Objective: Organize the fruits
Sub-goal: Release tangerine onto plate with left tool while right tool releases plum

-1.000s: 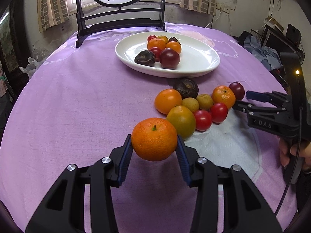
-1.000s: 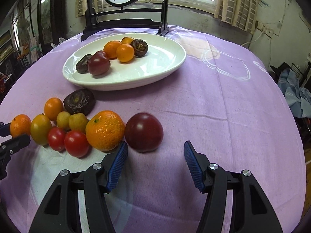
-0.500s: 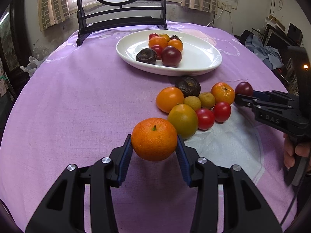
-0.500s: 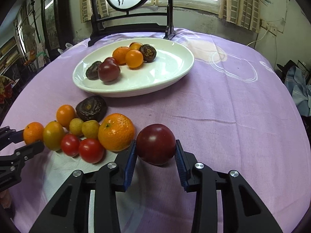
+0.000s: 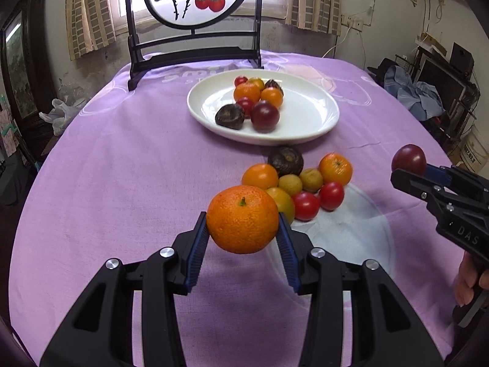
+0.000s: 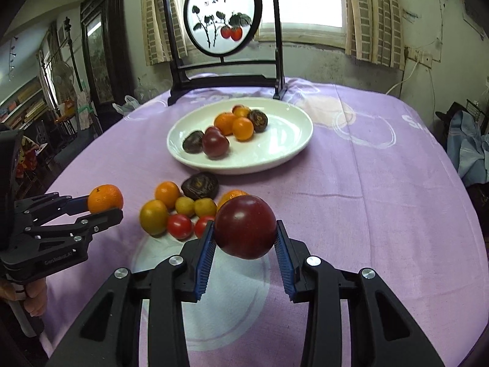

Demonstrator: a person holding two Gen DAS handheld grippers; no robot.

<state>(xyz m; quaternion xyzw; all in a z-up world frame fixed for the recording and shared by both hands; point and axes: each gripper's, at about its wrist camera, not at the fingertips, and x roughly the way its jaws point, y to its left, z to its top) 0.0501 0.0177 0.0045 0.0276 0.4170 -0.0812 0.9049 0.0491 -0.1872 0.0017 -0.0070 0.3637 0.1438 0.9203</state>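
Now my left gripper [image 5: 243,238] pinches a mandarin [image 5: 242,219] between its pads, lifted off the purple tablecloth [image 5: 128,165]; my right gripper [image 6: 244,246], jaws just closed, clamps a dark red plum [image 6: 245,227] nearer the cloth's right edge.

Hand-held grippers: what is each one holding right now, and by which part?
Left hand-held gripper clamps the mandarin across its sides, stem up. Right hand-held gripper clamps the dark red tomato across its sides.

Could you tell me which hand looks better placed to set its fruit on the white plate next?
Probably the right: the right gripper holds its dark red tomato nearer the white plate than the left gripper with its mandarin.
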